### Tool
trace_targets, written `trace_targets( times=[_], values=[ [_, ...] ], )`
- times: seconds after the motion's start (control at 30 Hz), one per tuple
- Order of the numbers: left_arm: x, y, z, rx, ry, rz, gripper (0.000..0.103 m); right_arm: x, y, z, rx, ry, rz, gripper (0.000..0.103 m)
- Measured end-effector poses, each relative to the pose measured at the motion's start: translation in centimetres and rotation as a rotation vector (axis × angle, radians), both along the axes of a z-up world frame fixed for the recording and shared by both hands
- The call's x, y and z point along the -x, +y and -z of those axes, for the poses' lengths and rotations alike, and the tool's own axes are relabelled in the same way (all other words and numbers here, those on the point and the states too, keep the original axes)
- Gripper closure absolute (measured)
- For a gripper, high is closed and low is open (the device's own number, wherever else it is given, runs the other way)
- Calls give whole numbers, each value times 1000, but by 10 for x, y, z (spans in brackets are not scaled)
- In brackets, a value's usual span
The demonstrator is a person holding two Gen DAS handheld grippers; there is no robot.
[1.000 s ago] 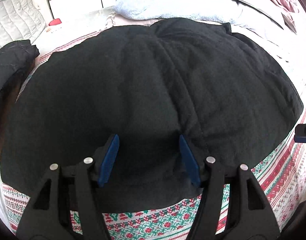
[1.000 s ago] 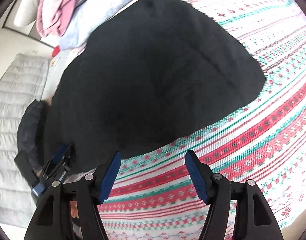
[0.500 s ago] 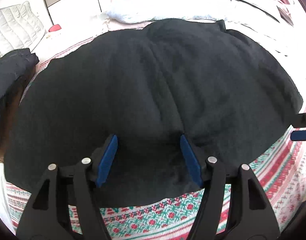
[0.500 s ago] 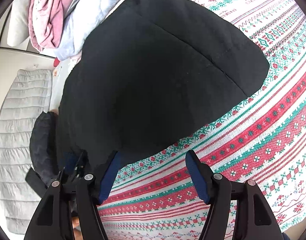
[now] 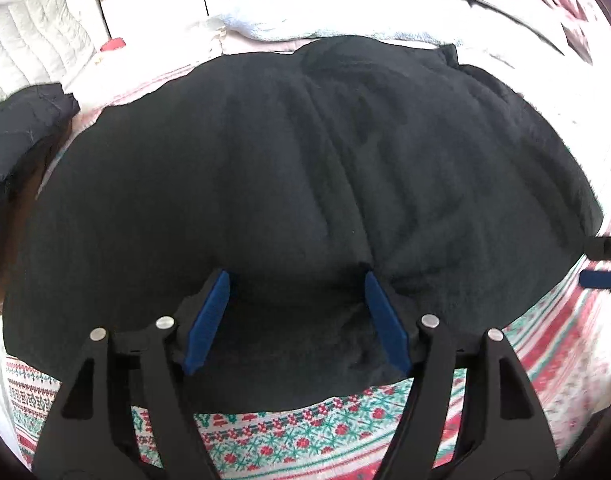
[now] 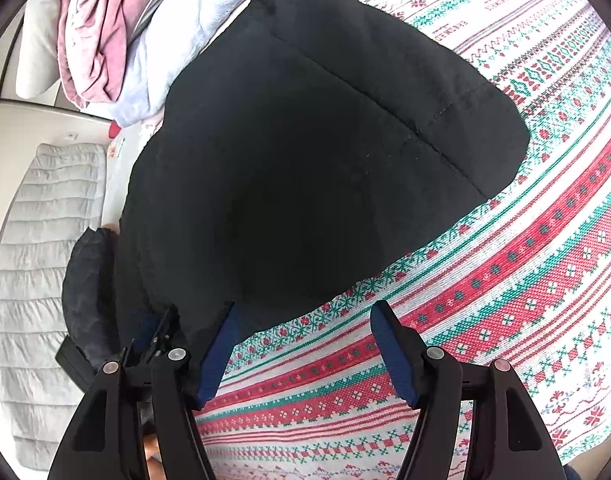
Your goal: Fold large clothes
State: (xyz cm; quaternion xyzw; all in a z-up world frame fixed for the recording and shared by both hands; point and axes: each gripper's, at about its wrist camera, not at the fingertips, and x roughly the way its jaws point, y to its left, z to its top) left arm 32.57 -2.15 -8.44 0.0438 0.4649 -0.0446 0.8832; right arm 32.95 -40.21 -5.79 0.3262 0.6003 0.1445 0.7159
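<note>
Black fleece fills most of what both cameras see: a large dark garment (image 5: 305, 184) lies spread flat on a bed, over a bedspread (image 6: 505, 300) knitted-looking in red, green and white bands. A stitched seam runs across the garment on its right side, and its near hem curves along the patterned cover.

Over that near hem hang the left tongs (image 5: 295, 316). Their jaws are opening at this moment; the blue pads stand apart with black fabric lying below and between them, yet neither pad presses on it, so they have hold of nothing. At the far right edge of that view a bit of the other tool's blue pad shows.

Off the garment's lower right edge are the right tongs (image 6: 305, 344), jaws parted about as wide and empty. One blue pad sits just at the hem, the other over the bare striped cover. Whether that nearer pad brushes the cloth or merely hangs in front of it, I cannot quite tell from this angle.

At the head of the bed a pale blue blanket (image 5: 345, 16) lies bunched, with pink bedding (image 6: 93, 40) heaped on it. Left of the bed a second dark garment (image 5: 21, 132) lies crumpled at the mattress edge, and beyond it a grey quilted mat (image 6: 41, 260) lies on the floor.
</note>
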Motion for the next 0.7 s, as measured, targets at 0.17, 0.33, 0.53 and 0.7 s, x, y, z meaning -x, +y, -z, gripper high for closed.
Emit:
trace_targets(
  times=[0.17,0.33,0.53,0.7],
  values=[
    [-12,10,-35,1,-84,-38,32,2,-8,-3,-28,1,37,32],
    [-50,2,-17,-84,-31,-43,32,2,-7,-8,-31,-19,28,28],
    [-71,16,4,21,108,-81,30,3,-3,-2,-63,18,19,28],
    [-97,16,-28,39,39,-125,32,2,2,-12,-64,-14,13,28]
  ],
)
